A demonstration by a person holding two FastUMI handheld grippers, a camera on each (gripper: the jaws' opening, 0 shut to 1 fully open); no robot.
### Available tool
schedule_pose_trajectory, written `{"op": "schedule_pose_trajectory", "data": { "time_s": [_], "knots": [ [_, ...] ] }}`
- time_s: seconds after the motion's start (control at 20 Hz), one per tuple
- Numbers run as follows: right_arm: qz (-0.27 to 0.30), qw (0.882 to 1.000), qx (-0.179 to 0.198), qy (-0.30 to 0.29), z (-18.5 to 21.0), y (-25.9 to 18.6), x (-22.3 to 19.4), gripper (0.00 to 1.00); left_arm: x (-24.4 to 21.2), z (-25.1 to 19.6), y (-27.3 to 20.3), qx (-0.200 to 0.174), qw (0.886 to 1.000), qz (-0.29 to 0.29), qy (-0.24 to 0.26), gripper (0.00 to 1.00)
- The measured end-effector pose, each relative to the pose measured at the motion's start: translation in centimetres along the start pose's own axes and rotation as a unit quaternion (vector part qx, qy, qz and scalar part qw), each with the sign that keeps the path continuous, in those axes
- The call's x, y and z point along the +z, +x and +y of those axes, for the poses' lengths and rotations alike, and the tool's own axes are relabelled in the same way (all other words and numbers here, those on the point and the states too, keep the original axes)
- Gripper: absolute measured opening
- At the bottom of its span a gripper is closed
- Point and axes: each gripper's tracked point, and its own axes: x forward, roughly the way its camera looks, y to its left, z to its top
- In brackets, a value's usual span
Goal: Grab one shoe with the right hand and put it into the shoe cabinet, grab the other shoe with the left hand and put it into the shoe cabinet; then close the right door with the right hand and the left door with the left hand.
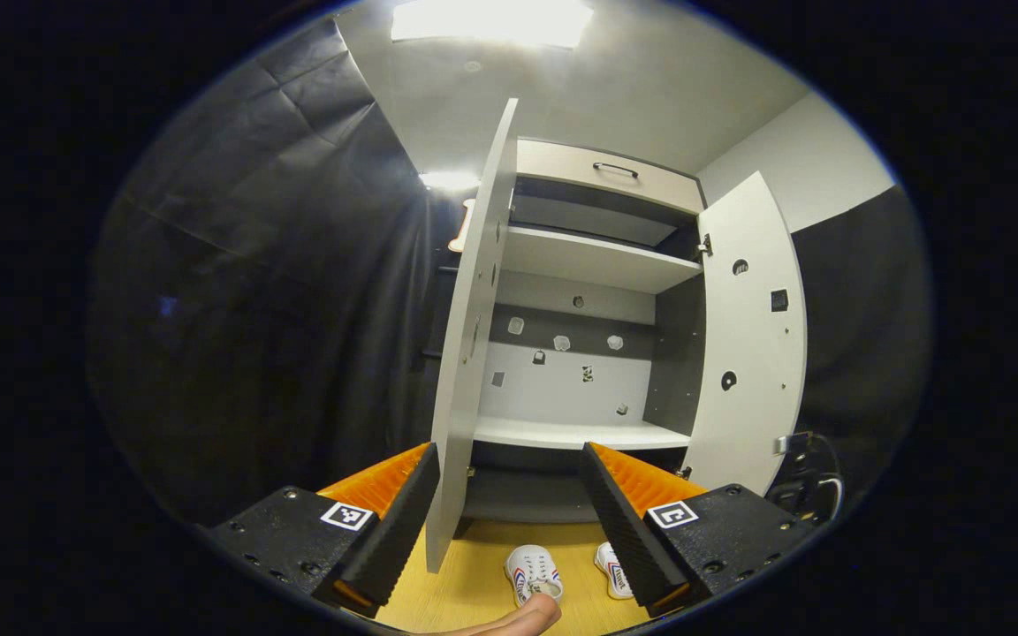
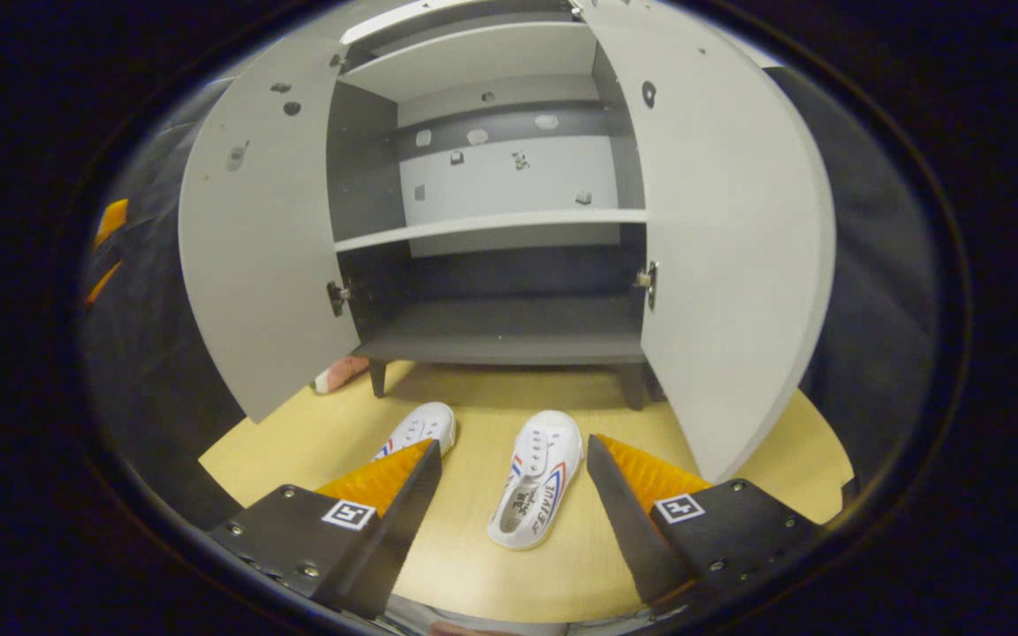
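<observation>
Two white shoes with red and blue stripes lie on the wooden floor before the open shoe cabinet (image 2: 491, 336). In the right gripper view, one shoe (image 2: 537, 477) lies between the fingers of my right gripper (image 2: 509, 468), which hangs above it, open and empty; the other shoe (image 2: 416, 430) is partly hidden behind the left finger. In the left gripper view, both shoes (image 1: 534, 572) (image 1: 612, 568) show low down between the fingers of my left gripper (image 1: 509, 477), open and held high. Both cabinet doors, left (image 2: 253, 238) and right (image 2: 730, 238), stand wide open.
The cabinet has a dark bottom shelf (image 2: 500, 340), a white middle shelf (image 2: 491, 225) and an upper shelf (image 1: 588, 261), all bare. A drawer with a handle (image 1: 615, 170) tops it. A person's fingertip (image 1: 527, 614) shows at the bottom. Cables (image 1: 805, 481) lie beside the right door.
</observation>
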Motion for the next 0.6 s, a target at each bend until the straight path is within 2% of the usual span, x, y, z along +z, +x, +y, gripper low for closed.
{"op": "schedule_pose_trajectory", "data": {
  "time_s": [0.15, 0.4, 0.5, 0.6],
  "knots": [
    [0.039, 0.999, -0.01, 0.012, 0.9, 3.9, -3.4, 0.97, -1.1, 0.6, 0.0, -0.002, 1.0, 0.014, -0.003, 0.97],
    [0.081, 0.995, -0.049, 0.011, 0.9, 8.3, -7.7, 0.96, -2.9, 1.9, 0.2, -0.004, 0.999, 0.039, -0.008, 0.98],
    [0.081, 0.994, -0.066, -0.017, 0.7, 9.5, -8.8, 0.94, -3.4, 1.7, 0.0, -0.018, 0.999, 0.047, -0.012, 0.98],
    [0.074, 0.995, -0.07, -0.026, 1.3, 10.4, -9.3, 0.97, -4.3, 1.2, -0.1, -0.032, 0.998, 0.061, -0.008, 0.97]
  ]
}}
